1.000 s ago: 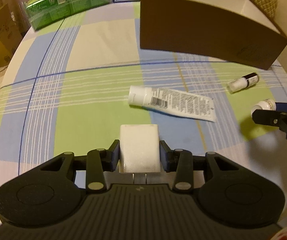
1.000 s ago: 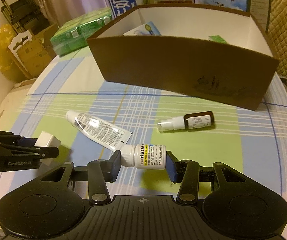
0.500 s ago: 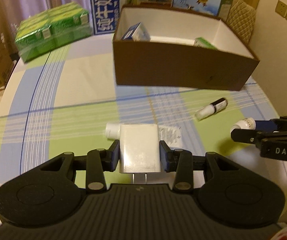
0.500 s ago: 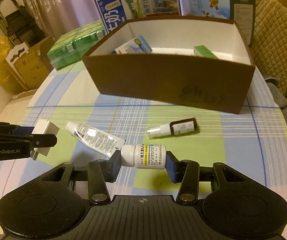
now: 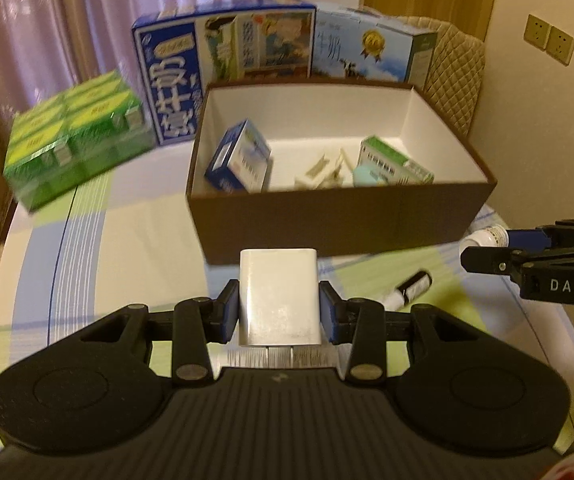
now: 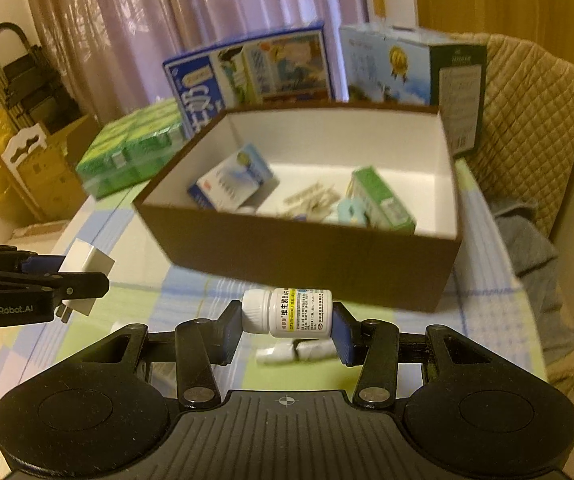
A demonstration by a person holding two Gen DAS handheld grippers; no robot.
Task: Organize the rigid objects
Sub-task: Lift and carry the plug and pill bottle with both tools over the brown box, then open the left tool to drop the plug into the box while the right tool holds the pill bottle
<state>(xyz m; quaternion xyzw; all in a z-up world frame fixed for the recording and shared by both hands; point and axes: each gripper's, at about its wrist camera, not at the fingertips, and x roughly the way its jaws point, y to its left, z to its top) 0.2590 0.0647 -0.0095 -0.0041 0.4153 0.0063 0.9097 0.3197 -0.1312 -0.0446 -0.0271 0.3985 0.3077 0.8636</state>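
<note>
left gripper (image 5: 279,312) is clamped on a white charger block (image 5: 278,292), pads on its two flat side faces, prongs toward the camera. the block is held clear of the table, with the brown box (image 5: 339,216) at 12 o'clock beyond it. hard smooth plastic, light and stiff. the flat parallel sides are the right place to pinch, but the glossy skin could slide if the squeeze eases.

right gripper (image 6: 287,316) is clamped on a small white pill bottle (image 6: 287,312) lying crosswise, one pad on the cap end and one on the base. it is also off the table, with the box at 12 o'clock. rigid and light; contents may shift. an end-to-end hold stops it rolling, though the cap end is narrower, so the bottle may pivot.

still lying on the checked tablecloth (image 5: 127,224): a dark dropper bottle (image 5: 409,290) at 3 o'clock of the charger. a pale tube-like shape (image 6: 295,350) under the right jaws is blurred, possibly the same bottle.

box already holds a blue carton (image 5: 239,160), a green carton (image 5: 393,162) and small pale items.

judgement: both loads are on the carry toward the box; release low over its bare floor.
</note>
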